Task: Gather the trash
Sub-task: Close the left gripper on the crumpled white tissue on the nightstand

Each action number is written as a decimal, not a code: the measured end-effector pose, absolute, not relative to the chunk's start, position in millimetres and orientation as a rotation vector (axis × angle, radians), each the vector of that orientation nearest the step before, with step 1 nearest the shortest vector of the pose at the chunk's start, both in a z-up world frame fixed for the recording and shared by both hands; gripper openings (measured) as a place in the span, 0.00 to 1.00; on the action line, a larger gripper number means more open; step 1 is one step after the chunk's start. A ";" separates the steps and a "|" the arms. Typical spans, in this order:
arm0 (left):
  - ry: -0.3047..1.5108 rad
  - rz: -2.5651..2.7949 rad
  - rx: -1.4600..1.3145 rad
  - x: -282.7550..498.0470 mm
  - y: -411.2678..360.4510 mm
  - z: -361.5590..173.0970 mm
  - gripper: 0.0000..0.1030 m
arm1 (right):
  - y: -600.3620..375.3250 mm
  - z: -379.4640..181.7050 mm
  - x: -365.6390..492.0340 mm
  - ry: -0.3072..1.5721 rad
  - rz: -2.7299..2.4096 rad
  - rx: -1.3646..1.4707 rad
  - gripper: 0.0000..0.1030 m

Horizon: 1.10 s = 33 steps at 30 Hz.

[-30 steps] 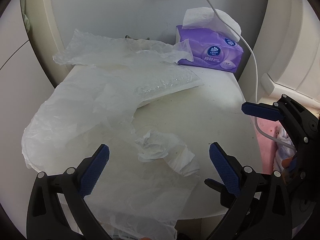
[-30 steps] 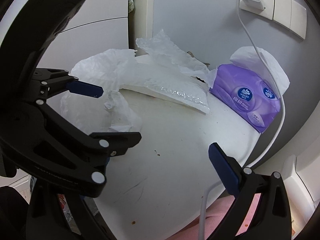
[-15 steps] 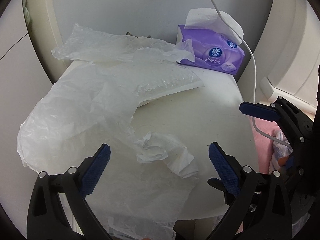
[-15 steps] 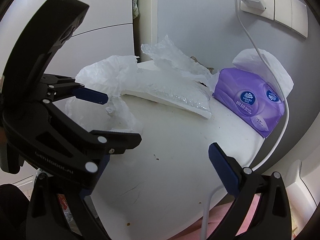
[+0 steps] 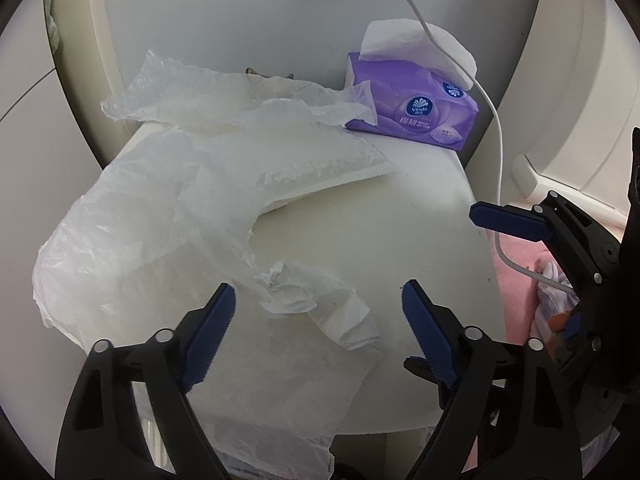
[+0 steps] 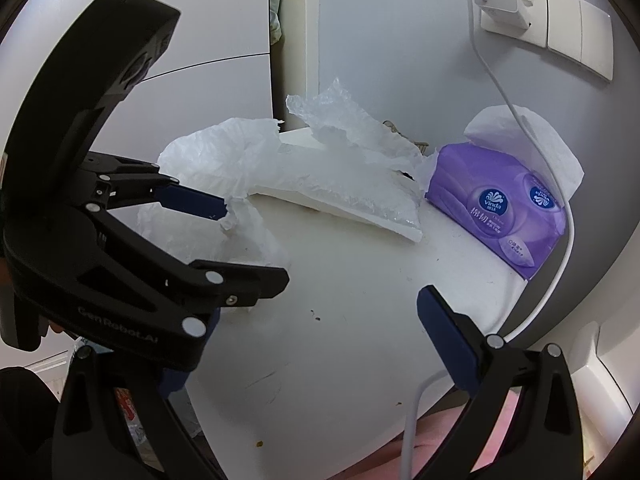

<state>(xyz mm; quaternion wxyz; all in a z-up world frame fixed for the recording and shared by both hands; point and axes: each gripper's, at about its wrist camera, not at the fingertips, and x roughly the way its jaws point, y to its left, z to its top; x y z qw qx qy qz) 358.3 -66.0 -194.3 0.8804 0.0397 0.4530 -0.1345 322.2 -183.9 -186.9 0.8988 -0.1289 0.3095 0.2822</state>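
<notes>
A thin white plastic bag (image 5: 132,240) sprawls over the left part of the white worktop (image 5: 400,240), its edge hanging off the left and near sides. Behind it a second crinkled clear sheet (image 5: 208,92) lies at the back left corner, reaching toward the wall. Under both sits a flat white foam slab (image 5: 328,172), partly wrapped in film, angled across the middle of the worktop.

The left gripper (image 5: 318,320) hovers low over the near edge, its jaws spread wide and holding nothing. Between the blue pads (image 5: 212,332), resting on the bag, lies a crumpled tissue (image 5: 304,292); neither pad touches it.

Farther back and to the right, a purple tissue pack (image 5: 412,112) stands against the wall with a white tissue poking from its top. A white cable (image 5: 496,128) runs down from a charger (image 6: 504,0) in the wall socket, crosses in front of the pack and drops off the right edge onto pink fabric (image 5: 516,264).

The right gripper (image 6: 320,320) is at the right side of the worktop, jaws also wide apart and empty, over a bare patch marked with small brown crumbs (image 6: 316,316). In its view the left gripper's body hides its own left finger. One right pad (image 5: 508,220) shows at the right of the left wrist view, beside the cable.
</notes>
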 end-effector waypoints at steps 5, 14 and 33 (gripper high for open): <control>0.965 -0.296 0.059 358.7 -62.4 -198.0 0.72 | -181.5 -189.3 322.9 0.635 0.592 -0.272 0.93; 0.959 -0.299 0.051 361.9 -63.3 -199.0 0.65 | -182.4 -189.7 321.5 0.621 0.583 -0.273 0.93; 0.931 -0.370 0.044 376.4 -86.8 -194.4 0.48 | -184.3 -191.3 319.1 0.606 0.577 -0.281 0.93</control>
